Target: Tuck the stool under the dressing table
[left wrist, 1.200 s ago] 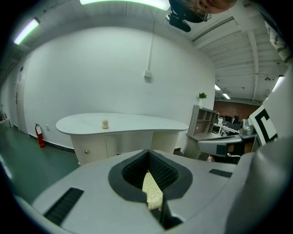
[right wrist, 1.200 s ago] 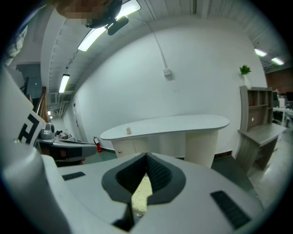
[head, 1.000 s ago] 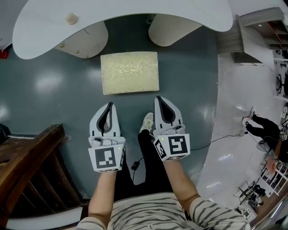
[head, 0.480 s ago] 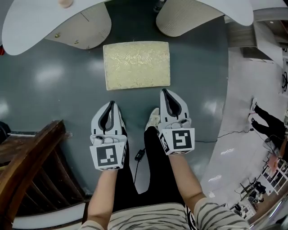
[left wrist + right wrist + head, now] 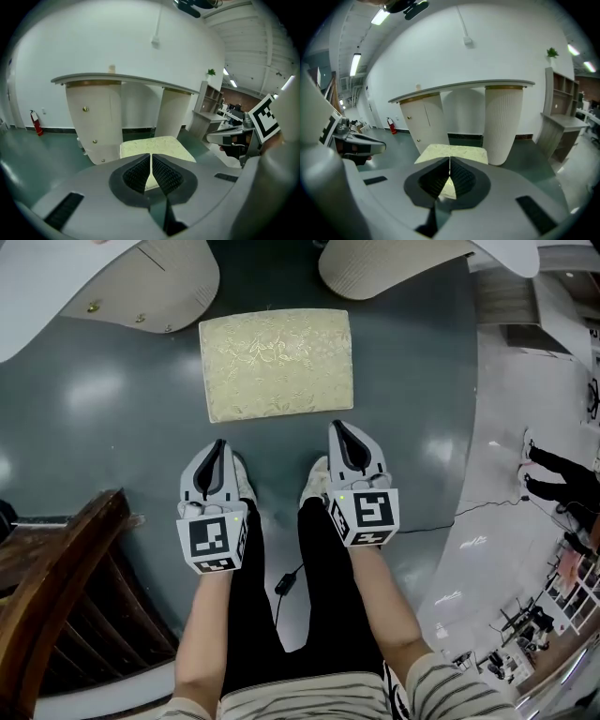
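A stool [image 5: 276, 363] with a pale yellow patterned seat stands on the dark green floor, in front of the white dressing table [image 5: 37, 292], between its two cream pedestals [image 5: 150, 287]. My left gripper [image 5: 220, 444] is shut and empty, a short way from the stool's near edge at its left part. My right gripper [image 5: 340, 427] is shut and empty too, just short of the near right corner. In the left gripper view the stool [image 5: 154, 146] lies straight ahead of the left gripper [image 5: 151, 155]. In the right gripper view the stool [image 5: 452, 152] lies beyond the right gripper [image 5: 449, 160].
A dark wooden chair [image 5: 56, 587] stands at the lower left. The person's legs and shoes [image 5: 314, 486] are right behind the grippers. A grey shelf unit [image 5: 544, 287] stands at the upper right, where a pale floor [image 5: 525, 427] begins. A cable [image 5: 286, 582] hangs by the legs.
Both grippers have sunk towards the floor and look smaller in the head view. The stool fills more of the view and the table has slid towards the top edge.
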`<state>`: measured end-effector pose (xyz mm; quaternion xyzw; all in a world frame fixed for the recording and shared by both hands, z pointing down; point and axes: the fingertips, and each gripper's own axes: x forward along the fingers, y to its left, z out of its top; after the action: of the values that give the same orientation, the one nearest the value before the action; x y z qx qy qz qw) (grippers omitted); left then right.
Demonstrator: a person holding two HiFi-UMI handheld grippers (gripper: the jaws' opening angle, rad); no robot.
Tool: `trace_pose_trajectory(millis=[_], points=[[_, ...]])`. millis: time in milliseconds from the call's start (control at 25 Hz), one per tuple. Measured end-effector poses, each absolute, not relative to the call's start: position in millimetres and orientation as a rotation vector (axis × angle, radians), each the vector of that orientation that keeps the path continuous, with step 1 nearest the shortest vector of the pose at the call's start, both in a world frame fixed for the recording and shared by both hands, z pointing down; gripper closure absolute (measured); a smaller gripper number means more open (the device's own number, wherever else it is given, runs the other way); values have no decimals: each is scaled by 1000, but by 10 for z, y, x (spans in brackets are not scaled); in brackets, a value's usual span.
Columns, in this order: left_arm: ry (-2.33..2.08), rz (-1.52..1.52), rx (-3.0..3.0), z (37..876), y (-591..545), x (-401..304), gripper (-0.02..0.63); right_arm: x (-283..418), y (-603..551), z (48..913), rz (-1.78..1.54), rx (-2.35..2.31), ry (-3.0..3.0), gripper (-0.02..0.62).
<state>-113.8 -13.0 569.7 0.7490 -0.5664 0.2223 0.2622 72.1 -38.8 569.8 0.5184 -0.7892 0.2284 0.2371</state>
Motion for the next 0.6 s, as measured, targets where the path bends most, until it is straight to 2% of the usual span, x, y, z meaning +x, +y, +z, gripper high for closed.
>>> trace_pose_trajectory(millis=[320,400,480,600], points=[[-1472,648,1957,6191,-19,-1148,597,825,-266,6191,726,1413,-2077,581],[-1450,624,1929,6293,6,-1145,548,860,-246,6297,753,1414,-2058,577],[-1448,621,1903,6403,23,-1164,537,900,-226,6410,779,1409,-2038,528],[-1456,657,1874,6585,33,-1226,537,961,-216,6573,801,1409,-2005,526]])
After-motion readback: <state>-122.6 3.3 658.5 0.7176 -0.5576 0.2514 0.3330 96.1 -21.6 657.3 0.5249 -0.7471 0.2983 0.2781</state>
